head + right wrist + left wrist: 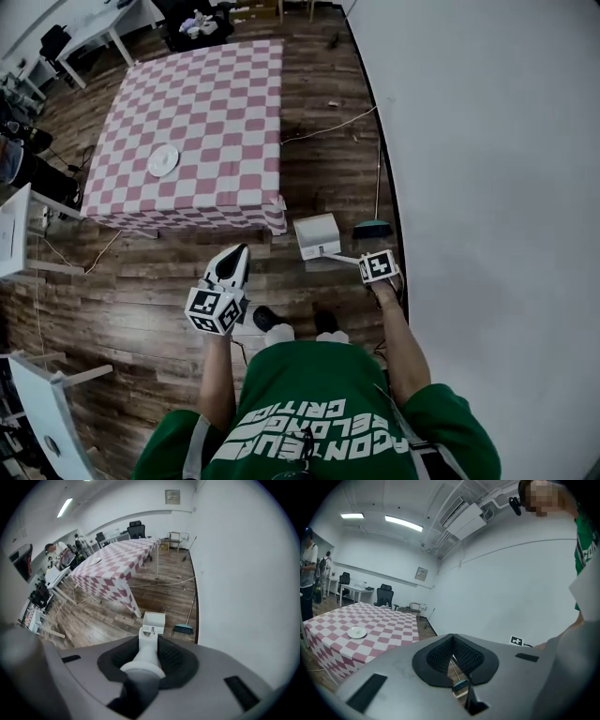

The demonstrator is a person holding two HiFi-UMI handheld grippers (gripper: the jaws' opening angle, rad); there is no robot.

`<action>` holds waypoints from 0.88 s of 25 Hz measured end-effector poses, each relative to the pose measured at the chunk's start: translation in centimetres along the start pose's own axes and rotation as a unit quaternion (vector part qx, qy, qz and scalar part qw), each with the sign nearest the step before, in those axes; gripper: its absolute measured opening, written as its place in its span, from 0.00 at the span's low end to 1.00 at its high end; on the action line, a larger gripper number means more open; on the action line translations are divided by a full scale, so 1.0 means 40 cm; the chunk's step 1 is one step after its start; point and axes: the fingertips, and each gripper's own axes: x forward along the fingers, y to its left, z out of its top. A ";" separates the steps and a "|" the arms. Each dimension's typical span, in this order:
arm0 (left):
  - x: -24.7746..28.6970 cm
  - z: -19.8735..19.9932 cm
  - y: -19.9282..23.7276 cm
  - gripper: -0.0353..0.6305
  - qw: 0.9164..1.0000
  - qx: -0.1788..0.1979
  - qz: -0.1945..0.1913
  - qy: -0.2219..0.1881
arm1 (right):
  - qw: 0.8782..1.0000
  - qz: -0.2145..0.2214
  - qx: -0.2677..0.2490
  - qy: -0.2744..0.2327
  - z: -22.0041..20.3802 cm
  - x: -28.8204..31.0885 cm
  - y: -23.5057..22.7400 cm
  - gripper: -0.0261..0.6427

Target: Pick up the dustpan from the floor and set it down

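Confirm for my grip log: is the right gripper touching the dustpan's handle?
Touching. The right gripper view shows the right gripper closed on the white handle of the dustpan, both pads pressing its sides.

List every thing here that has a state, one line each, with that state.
dustpan: held by its handle, apparently off the floor.
right gripper: shut on the dustpan's handle.
left gripper: shut, empty.
broom: leaning on the wall, head on the floor.
table: covered with a checked cloth.
plate: empty, flat on the table.
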 end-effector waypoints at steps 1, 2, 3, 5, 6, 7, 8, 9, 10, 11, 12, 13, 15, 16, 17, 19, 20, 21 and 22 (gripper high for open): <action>0.015 0.007 -0.008 0.06 1.000 0.003 -0.006 0.000 | 1.000 -0.007 0.006 -0.016 0.007 -0.027 -0.015 0.20; 0.028 0.014 -0.015 0.06 1.000 0.007 -0.011 0.000 | 0.999 -0.014 0.011 -0.032 0.014 -0.054 -0.028 0.20; 0.040 0.022 -0.022 0.06 1.000 0.010 -0.016 -0.001 | 0.999 -0.021 0.014 -0.048 0.021 -0.083 -0.040 0.20; 0.065 0.038 -0.032 0.06 1.000 0.015 -0.023 -0.001 | 0.996 -0.037 0.021 -0.079 0.037 -0.140 -0.062 0.20; 0.079 0.045 -0.034 0.06 1.000 0.017 -0.025 0.000 | 0.994 -0.045 0.024 -0.095 0.048 -0.170 -0.073 0.20; 0.092 0.053 -0.035 0.06 1.000 0.017 -0.026 0.001 | 0.992 -0.051 0.027 -0.111 0.060 -0.198 -0.084 0.20; 0.104 0.062 -0.034 0.06 1.000 0.017 -0.025 0.001 | 0.990 -0.056 0.031 -0.127 0.073 -0.226 -0.094 0.20; 0.115 0.072 -0.033 0.06 1.000 0.018 -0.023 0.001 | 0.987 -0.061 0.035 -0.143 0.088 -0.256 -0.105 0.20; 0.126 0.082 -0.034 0.06 1.000 0.019 -0.022 0.001 | 0.984 -0.068 0.039 -0.158 0.103 -0.290 -0.117 0.20; 0.137 0.093 -0.036 0.06 1.000 0.022 -0.023 0.000 | 0.981 -0.076 0.041 -0.174 0.120 -0.328 -0.129 0.20; 0.147 0.104 -0.040 0.06 0.999 0.025 -0.024 -0.001 | 0.977 -0.084 0.042 -0.189 0.136 -0.367 -0.141 0.20; 0.158 0.117 -0.046 0.06 0.999 0.028 -0.027 -0.003 | 0.974 -0.092 0.042 -0.205 0.152 -0.406 -0.151 0.20; 0.177 0.141 -0.061 0.06 0.999 0.035 -0.034 -0.007 | 0.965 -0.105 0.040 -0.236 0.179 -0.482 -0.165 0.20; 0.186 0.154 -0.069 0.06 0.999 0.038 -0.038 -0.008 | 0.961 -0.111 0.040 -0.251 0.191 -0.520 -0.170 0.20; 0.194 0.168 -0.078 0.06 0.998 0.040 -0.042 -0.011 | 0.956 -0.116 0.041 -0.265 0.201 -0.558 -0.175 0.20; 0.210 0.194 -0.099 0.06 0.998 0.043 -0.051 -0.016 | 0.946 -0.127 0.042 -0.294 0.217 -0.632 -0.185 0.20; 0.216 0.206 -0.110 0.06 0.997 0.045 -0.055 -0.019 | 0.941 -0.132 0.041 -0.308 0.224 -0.666 -0.189 0.20; 0.221 0.218 -0.120 0.06 0.997 0.048 -0.060 -0.022 | 0.936 -0.137 0.041 -0.320 0.230 -0.699 -0.191 0.20; 0.225 0.228 -0.129 0.06 0.996 0.052 -0.064 -0.025 | 0.932 -0.141 0.041 -0.332 0.235 -0.728 -0.193 0.20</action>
